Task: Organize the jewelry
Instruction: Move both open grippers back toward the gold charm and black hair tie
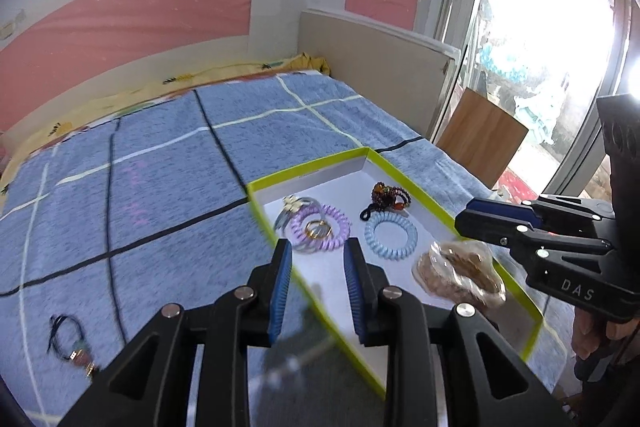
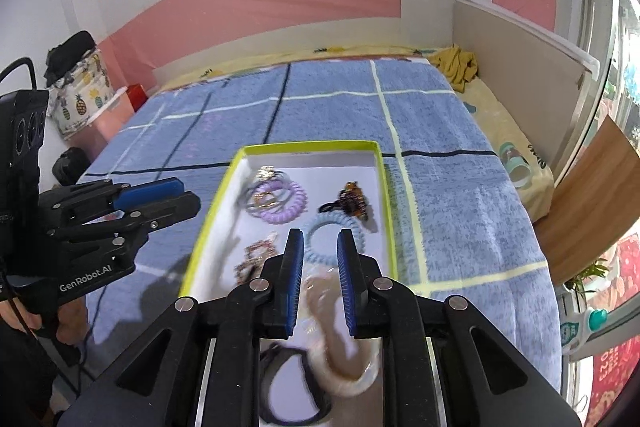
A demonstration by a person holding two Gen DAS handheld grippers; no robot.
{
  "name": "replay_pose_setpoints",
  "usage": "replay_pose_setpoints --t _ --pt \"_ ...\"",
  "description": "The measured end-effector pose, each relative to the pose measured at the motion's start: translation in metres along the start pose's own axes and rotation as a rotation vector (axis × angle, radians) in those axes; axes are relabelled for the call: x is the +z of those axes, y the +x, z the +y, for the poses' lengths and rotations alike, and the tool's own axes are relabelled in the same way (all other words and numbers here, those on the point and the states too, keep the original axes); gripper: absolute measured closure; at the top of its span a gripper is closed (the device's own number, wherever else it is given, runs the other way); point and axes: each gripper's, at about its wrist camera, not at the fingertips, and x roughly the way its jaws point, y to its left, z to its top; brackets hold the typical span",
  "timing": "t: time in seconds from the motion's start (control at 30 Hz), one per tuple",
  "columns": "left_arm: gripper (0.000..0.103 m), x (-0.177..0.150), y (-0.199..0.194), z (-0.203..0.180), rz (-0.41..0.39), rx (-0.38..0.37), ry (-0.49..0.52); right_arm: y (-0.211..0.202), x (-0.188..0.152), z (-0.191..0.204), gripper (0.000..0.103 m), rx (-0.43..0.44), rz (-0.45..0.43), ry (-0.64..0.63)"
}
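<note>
In the left wrist view, the left gripper (image 1: 316,259) hung above the near rim of the shallow white cardboard tray with lime-green walls (image 1: 404,179), its blue-padded jaws apart and empty. The tray held a lilac coiled hair tie (image 1: 320,227), a pale-blue coiled hair tie (image 1: 390,237), a dark beaded bracelet (image 1: 386,197) and a clear packet of gold-brown chain (image 1: 460,275). One black cord bracelet with a small pendant (image 1: 70,351) lay outside the tray on the blue checked blanket (image 1: 160,163), to the gripper's left. This was judged the next piece to collect; a good pick would close on the cord, not the pendant.

In the right wrist view, the right gripper (image 2: 318,259) stood over the tray's near end, jaws apart, nothing held.
</note>
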Motion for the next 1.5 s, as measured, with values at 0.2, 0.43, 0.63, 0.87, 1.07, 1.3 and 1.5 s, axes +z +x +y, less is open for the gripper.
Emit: replay_pose_setpoints --t 0.2,0.43,0.63,0.87,1.07,1.3,1.5 --pt "0.075 -0.024 -0.041 0.013 -0.035 0.032 -0.045 -0.024 -0.018 0.024 0.076 0.04 -0.037 -0.006" --pt "0.075 -0.055 -0.082 0.032 -0.075 0.08 -0.107 -0.043 -0.037 0.053 0.076 0.081 -0.059 -0.045" --pt "0.075 -0.084 -0.109 0.046 -0.097 0.123 -0.145 -0.049 -0.049 0.079 0.076 0.119 -0.062 -0.083" --pt "0.075 -0.107 -0.132 0.067 -0.108 0.167 -0.191 -0.046 -0.055 0.103 0.076 0.161 -0.056 -0.12" --pt "0.075 -0.117 -0.142 0.086 -0.116 0.204 -0.231 -0.035 -0.052 0.121 0.076 0.19 -0.035 -0.15" --pt "0.075 -0.121 -0.144 0.105 -0.116 0.232 -0.26 -0.019 -0.046 0.143 0.076 0.22 -0.013 -0.187" --pt "0.075 -0.124 -0.14 0.127 -0.097 0.252 -0.284 0.003 -0.038 0.165 0.076 0.252 0.01 -0.222"
